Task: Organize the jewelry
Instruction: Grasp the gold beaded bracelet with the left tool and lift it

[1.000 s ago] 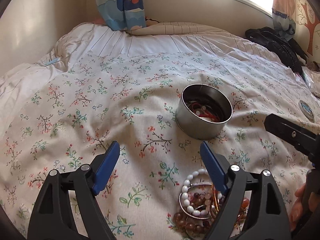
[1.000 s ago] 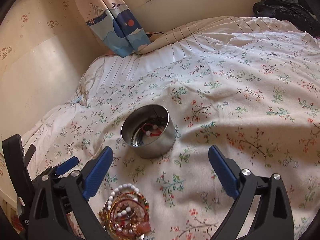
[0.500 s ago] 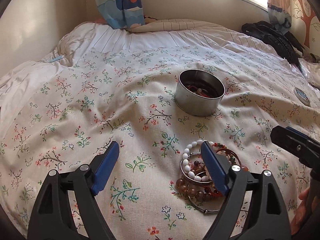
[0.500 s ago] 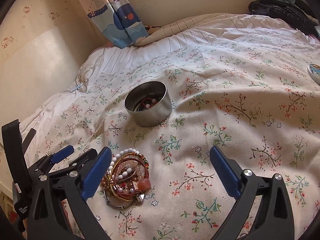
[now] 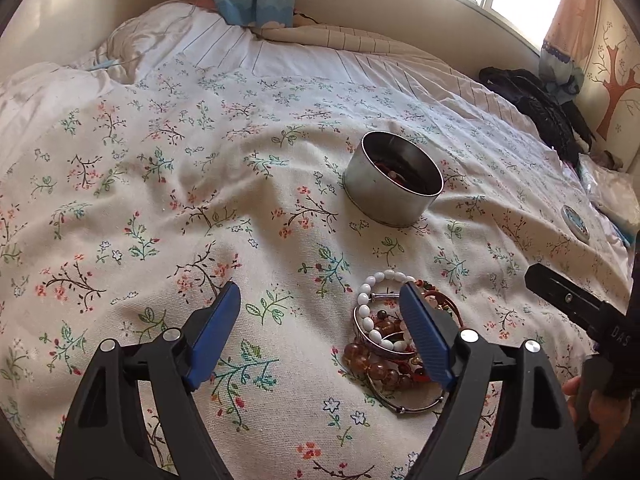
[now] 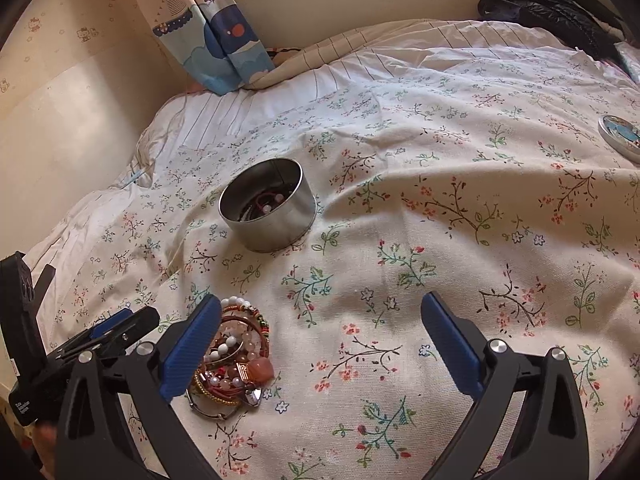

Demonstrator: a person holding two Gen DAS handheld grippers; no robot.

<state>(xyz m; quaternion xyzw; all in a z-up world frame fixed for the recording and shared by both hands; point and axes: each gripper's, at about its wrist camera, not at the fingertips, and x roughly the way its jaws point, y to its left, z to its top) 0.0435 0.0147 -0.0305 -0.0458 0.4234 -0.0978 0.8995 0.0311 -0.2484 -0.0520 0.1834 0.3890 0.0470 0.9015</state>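
A pile of beaded bracelets and bangles lies on the flowered bedspread. Past it stands a round metal tin with red and white jewelry inside. My left gripper hovers over the spread; its jaws are closing with nothing between them, and its right finger overlaps the pile. My right gripper stands open and empty, with the pile just outside its left finger. The tin is farther off to the left.
A small round lid lies on the spread at the right. A black jacket sits by the window wall, and a curtain hangs at the bed's head. A hand holds the right tool.
Both grippers have drawn back from the tin, so the pile now shows fully in both views. The left jaws look slightly narrower. The pile and tin have not moved.
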